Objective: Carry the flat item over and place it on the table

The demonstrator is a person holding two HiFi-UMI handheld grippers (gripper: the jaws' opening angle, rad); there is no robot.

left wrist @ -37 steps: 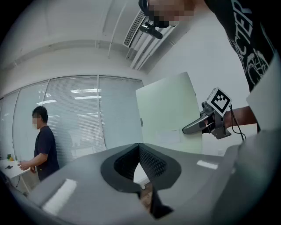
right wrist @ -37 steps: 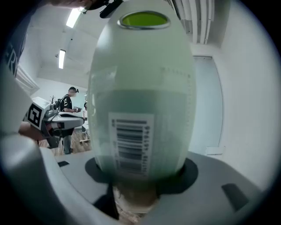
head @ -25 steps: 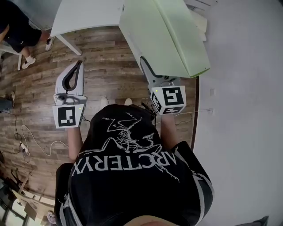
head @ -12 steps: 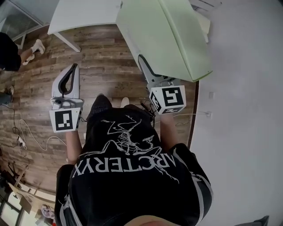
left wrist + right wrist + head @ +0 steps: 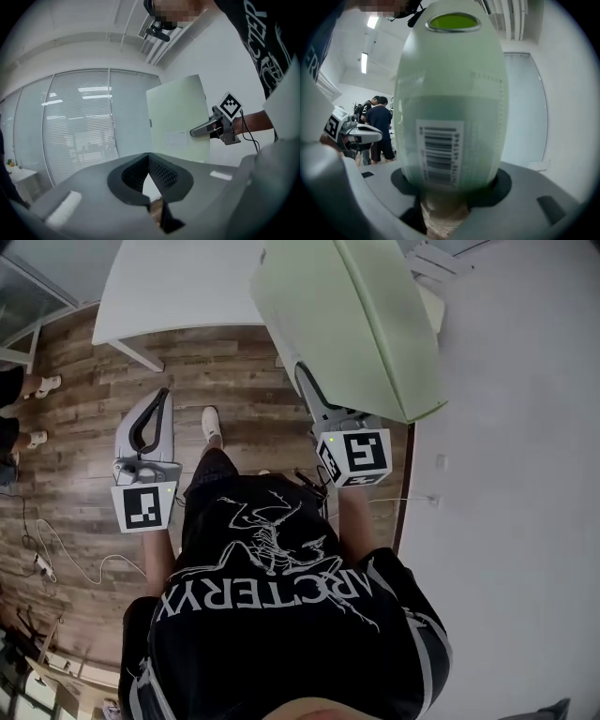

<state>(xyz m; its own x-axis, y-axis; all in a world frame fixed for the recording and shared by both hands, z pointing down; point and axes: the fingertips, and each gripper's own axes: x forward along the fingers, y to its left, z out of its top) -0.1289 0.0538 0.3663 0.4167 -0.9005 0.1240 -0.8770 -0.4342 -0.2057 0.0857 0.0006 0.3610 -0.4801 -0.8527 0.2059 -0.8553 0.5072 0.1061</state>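
While the person stands on the wood floor (image 5: 234, 371), the right gripper (image 5: 307, 381) is clamped on the near edge of the pale green board (image 5: 347, 315). The board is in the air, not on the table (image 5: 178, 287). It slants up and away from the jaws, with one broad face toward the white wall (image 5: 506, 474).

- Right gripper view: board fills the gap between the jaws; both pads press on it. A barcode label (image 5: 439, 150) sits low on the face turned to the camera.
- Left gripper (image 5: 166, 395): jaws closed tip to tip, nothing between them. It is held out over the floor, well apart from the board.
- Table: white, ahead of the person. In the head view the board's far end overlaps its right corner; whether they touch cannot be told.
- Left gripper view: board seen upright against the wall, right gripper on its lower right edge.
- A cable (image 5: 66, 540) lies on the floor at the left.
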